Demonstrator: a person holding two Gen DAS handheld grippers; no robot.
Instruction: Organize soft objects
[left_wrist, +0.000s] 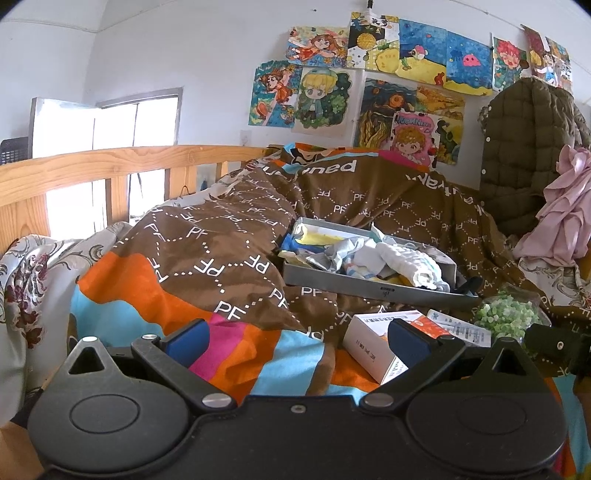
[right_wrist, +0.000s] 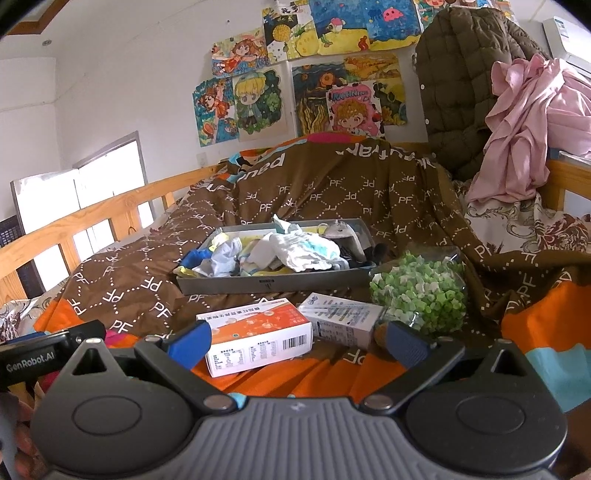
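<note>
Two pairs of tongs, both with fingers spread apart and nothing between them, hang low over the near end of the bed: my left tongs (left_wrist: 295, 341) over the striped part of the quilt (left_wrist: 207, 258), my right tongs (right_wrist: 299, 341) just short of the orange-and-white carton (right_wrist: 258, 336).

My soft things, a jumble of small cloths and socks (right_wrist: 288, 251), sit heaped inside the shallow grey tray (right_wrist: 273, 284) in the middle of the bed, beyond the carton and a second white box (right_wrist: 340, 317). A bag of green bits (right_wrist: 421, 291) lies just right of the tray's near right corner.

The tray's long axis runs left to right across the bed, with its near long wall facing me; the pile inside follows that line, but loosely, with no piece folded or squared that I can make out.

As I judge it, this fits either sorting yet to come or loose pieces gathered in. Any reach for the heap would have to clear both boxes and come down over the tray's near wall.
</note>
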